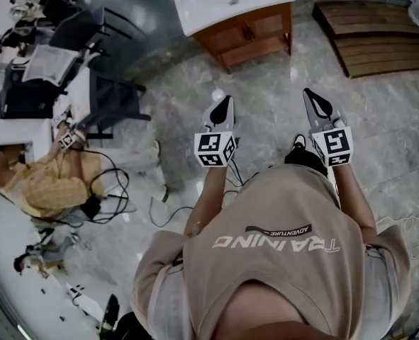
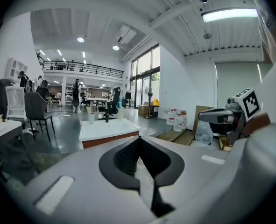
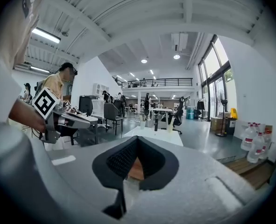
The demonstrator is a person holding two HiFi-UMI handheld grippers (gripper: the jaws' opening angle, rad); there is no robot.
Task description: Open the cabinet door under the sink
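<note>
The wooden sink cabinet (image 1: 246, 30) with its white basin top (image 1: 223, 2) stands on the marble floor at the top of the head view, its two doors closed. My left gripper (image 1: 227, 100) and right gripper (image 1: 309, 94) are held out side by side, pointing toward it and well short of it. Both have their jaws together with nothing between them. In the left gripper view the cabinet (image 2: 109, 133) shows just beyond the shut jaw tips (image 2: 138, 139). The right gripper view shows the basin top (image 3: 159, 133) past its shut tips (image 3: 138, 138).
A wooden pallet (image 1: 376, 37) lies right of the cabinet. An office chair (image 1: 113, 98) and desks (image 1: 25, 83) stand at the left, where a seated person in yellow (image 1: 46, 183) is. Cables (image 1: 159, 211) trail on the floor. Water bottles (image 2: 177, 120) stand by the far wall.
</note>
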